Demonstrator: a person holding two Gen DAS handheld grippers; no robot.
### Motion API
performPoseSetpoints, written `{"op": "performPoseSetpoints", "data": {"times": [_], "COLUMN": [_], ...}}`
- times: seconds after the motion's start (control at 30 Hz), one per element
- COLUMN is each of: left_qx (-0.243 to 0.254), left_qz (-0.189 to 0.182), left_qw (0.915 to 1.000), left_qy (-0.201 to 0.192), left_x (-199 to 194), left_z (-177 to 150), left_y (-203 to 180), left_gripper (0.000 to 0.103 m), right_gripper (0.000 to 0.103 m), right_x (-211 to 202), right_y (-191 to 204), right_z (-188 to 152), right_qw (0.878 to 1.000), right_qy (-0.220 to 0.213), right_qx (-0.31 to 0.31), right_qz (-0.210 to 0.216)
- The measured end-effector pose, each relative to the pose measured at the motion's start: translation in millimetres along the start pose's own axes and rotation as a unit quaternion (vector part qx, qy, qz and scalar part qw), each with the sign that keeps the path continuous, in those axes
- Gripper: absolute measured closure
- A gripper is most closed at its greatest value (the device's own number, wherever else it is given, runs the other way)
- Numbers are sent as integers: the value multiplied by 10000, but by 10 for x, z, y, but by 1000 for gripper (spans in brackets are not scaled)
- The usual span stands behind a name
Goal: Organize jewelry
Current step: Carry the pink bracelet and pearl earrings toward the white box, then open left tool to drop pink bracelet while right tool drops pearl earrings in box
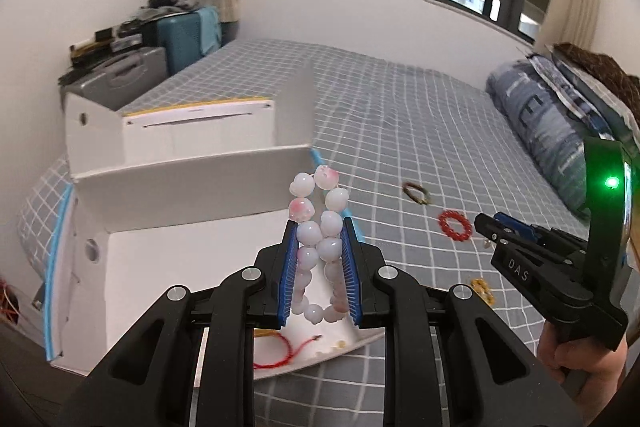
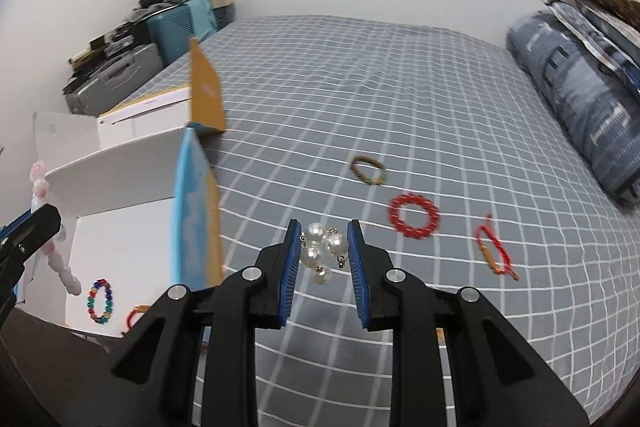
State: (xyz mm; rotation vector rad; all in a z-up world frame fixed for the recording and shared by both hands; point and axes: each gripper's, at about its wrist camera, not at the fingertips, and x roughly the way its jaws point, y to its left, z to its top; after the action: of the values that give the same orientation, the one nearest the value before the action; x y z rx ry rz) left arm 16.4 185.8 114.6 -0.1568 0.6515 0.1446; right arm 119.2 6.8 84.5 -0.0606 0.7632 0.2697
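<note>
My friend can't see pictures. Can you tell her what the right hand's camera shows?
The right gripper holds a cluster of white pearls above a grey checked bed. A red beaded bracelet, a brown-green bracelet and a red cord bracelet lie on the bed beyond it. At left, a white box holds a rainbow bead bracelet.

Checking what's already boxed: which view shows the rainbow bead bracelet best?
The right wrist view: the rainbow bead bracelet lies whole and unobstructed on the floor of the white box. The left wrist view does not show it; gripper arms cover much of the box floor there.
</note>
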Motion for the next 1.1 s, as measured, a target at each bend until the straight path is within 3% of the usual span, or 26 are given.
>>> {"op": "performPoseSetpoints", "data": {"times": [0.3,0.5,0.83,1.1], "left_qx": [-318,-435,-609,-881], "left_qz": [478,743,917,1087], "left_qw": [9983,9961,9916,9815], "left_qy": [67,179,675,1311], "left_x": [-21,-6,249,539], "left_z": [-63,-143,-294,-433], "left_y": [577,859,1218,1525], "left_gripper": [82,82,82,82], "right_gripper": [80,80,80,80], "right_x": [-133,6,438,773], "right_y": [931,1411,1848,1974], "right_z": [39,-26,-206,-294], "right_qw": [9961,9920,9869,9823], "right_qy": [-207,-100,428,1127], "right_qx": [-621,-949,-1266,-1285], "right_qz": [591,828,902,764]}}
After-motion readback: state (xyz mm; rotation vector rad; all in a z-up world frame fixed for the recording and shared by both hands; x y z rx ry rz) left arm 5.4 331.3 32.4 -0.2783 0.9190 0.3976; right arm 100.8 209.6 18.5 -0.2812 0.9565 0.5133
